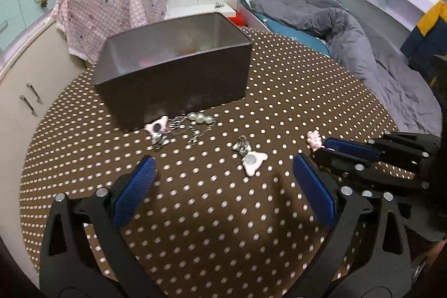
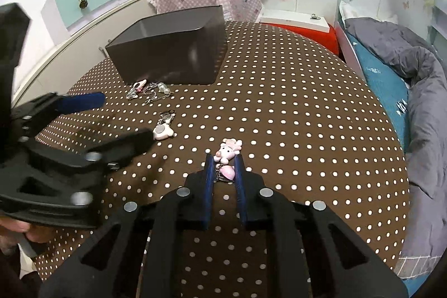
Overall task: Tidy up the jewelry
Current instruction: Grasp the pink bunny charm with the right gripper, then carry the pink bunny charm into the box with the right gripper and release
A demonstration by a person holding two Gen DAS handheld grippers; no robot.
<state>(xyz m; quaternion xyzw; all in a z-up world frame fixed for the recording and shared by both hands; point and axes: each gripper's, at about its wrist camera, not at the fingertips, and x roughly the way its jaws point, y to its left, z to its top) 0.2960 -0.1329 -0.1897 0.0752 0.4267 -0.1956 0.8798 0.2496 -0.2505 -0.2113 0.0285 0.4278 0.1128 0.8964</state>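
A dark open box (image 1: pixel 178 80) stands at the far side of the polka-dot table (image 1: pixel 223 214); it also shows in the right wrist view (image 2: pixel 173 52). In front of it lie a pink clip (image 1: pixel 157 127) and a silver chain with pearls (image 1: pixel 195 122). A pink bear keychain (image 1: pixel 252 161) lies ahead of my left gripper (image 1: pixel 223 169), which is open and empty above the table. My right gripper (image 2: pixel 225 168) is shut on a pink figurine charm (image 2: pixel 227 154), also seen in the left wrist view (image 1: pixel 314 141).
A pink checked cloth (image 1: pixel 111 7) covers something behind the box. A cream cabinet (image 1: pixel 28 91) stands left of the table. A bed with a grey duvet (image 1: pixel 363 46) lies to the right. A white board with a clip (image 2: pixel 296 18) rests on a red stool.
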